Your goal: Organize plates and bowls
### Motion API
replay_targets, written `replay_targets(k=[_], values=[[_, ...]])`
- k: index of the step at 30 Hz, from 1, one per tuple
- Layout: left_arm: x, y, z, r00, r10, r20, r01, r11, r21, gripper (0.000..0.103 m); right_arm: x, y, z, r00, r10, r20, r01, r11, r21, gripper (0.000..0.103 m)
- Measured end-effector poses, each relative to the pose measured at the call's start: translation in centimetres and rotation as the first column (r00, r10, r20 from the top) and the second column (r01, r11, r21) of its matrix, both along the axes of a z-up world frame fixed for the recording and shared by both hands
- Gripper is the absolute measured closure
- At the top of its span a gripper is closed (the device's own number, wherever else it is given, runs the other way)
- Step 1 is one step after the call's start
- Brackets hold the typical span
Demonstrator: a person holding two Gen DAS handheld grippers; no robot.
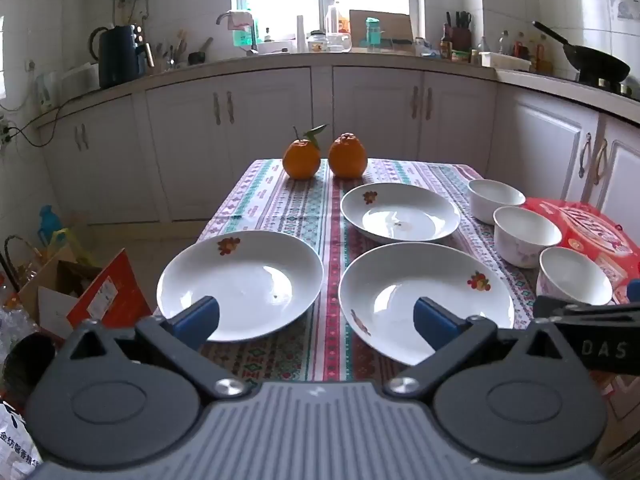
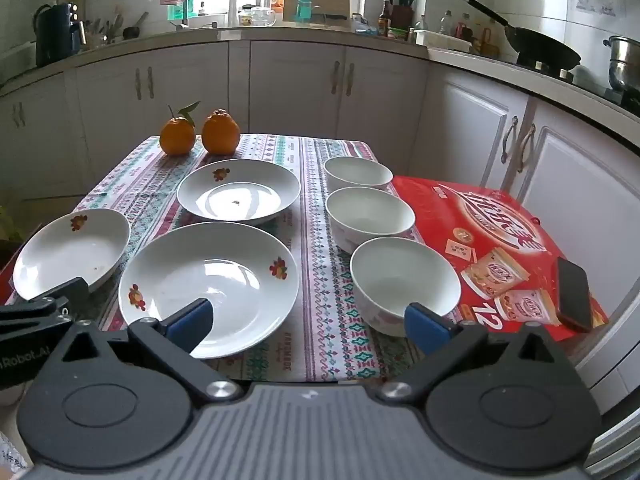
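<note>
Holding both tools above near edge of surface [image 2: 320,344], jaws apart, empty. Near bowl [image 2: 404,280] just ahead-right of right tool [image 2: 308,324]; left plate [image 1: 240,280] ahead-left of left tool [image 1: 316,320]. Right tool nearer bowls.

Three plates [image 2: 208,286] [image 2: 239,191] [image 2: 72,250] fill mid-frame on the table [image 2: 316,344]; three bowls [image 2: 404,280] [image 2: 370,216] [image 2: 357,172] line up right; two oranges [image 2: 200,132] sit behind.
</note>
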State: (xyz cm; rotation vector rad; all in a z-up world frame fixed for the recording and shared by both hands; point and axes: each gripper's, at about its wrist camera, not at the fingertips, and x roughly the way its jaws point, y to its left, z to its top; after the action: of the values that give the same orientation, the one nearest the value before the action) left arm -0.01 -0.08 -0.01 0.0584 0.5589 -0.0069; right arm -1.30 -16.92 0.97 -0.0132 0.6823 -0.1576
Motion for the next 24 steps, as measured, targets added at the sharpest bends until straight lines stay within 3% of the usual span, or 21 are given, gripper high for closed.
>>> replay_targets(k=[24], values=[[-0.44,0.30,0.61,1.000,-0.005,0.015,0.005,1.000,-0.022,0.001,-0.28,0.10,0.65,1.000,0.002,0.025,-0.002,1.000,-0.012,0.000]])
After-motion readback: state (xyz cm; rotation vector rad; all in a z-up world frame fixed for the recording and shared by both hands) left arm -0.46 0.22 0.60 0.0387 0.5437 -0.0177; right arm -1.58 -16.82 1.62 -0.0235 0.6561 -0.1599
